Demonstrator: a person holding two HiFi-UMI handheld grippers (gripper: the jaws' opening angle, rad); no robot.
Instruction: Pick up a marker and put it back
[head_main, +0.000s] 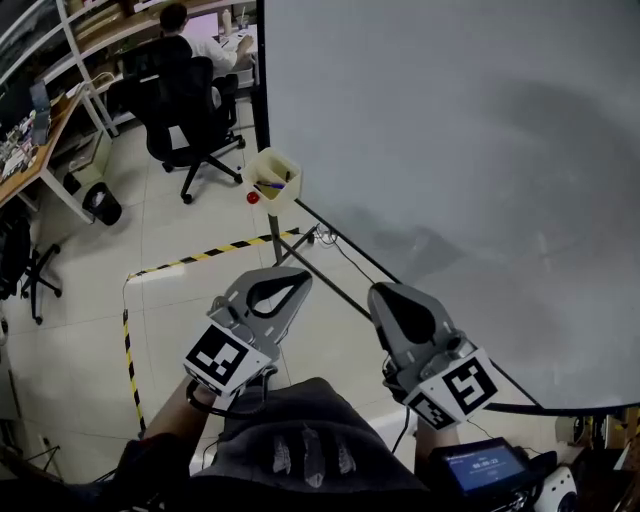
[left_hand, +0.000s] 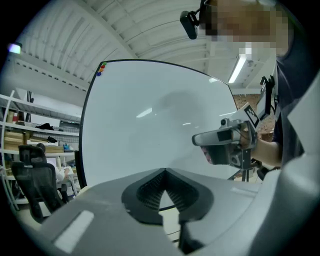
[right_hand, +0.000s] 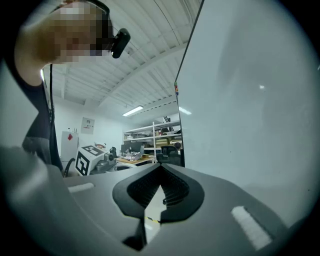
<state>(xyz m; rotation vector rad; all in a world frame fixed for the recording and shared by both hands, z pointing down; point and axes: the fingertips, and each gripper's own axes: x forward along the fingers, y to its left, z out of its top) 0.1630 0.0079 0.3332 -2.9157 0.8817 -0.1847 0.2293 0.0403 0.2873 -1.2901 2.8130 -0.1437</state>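
A cream marker holder (head_main: 273, 180) hangs at the lower left corner of the big whiteboard (head_main: 450, 150), with a purple marker (head_main: 270, 185) lying in it and a red magnet (head_main: 253, 197) beside it. My left gripper (head_main: 296, 277) is below the holder and well short of it, shut and empty; its tips meet in the left gripper view (left_hand: 165, 170). My right gripper (head_main: 384, 292) sits to its right, close to the board's lower edge, also shut with nothing held (right_hand: 161, 165). Each gripper view shows the other gripper beside it.
A person sits on a black office chair (head_main: 188, 95) at a desk at the back left. A black bin (head_main: 103, 203) and yellow-black floor tape (head_main: 200, 258) lie on the tiled floor. The whiteboard's stand legs (head_main: 330, 285) run under the grippers. A small screen device (head_main: 485, 468) is at the bottom right.
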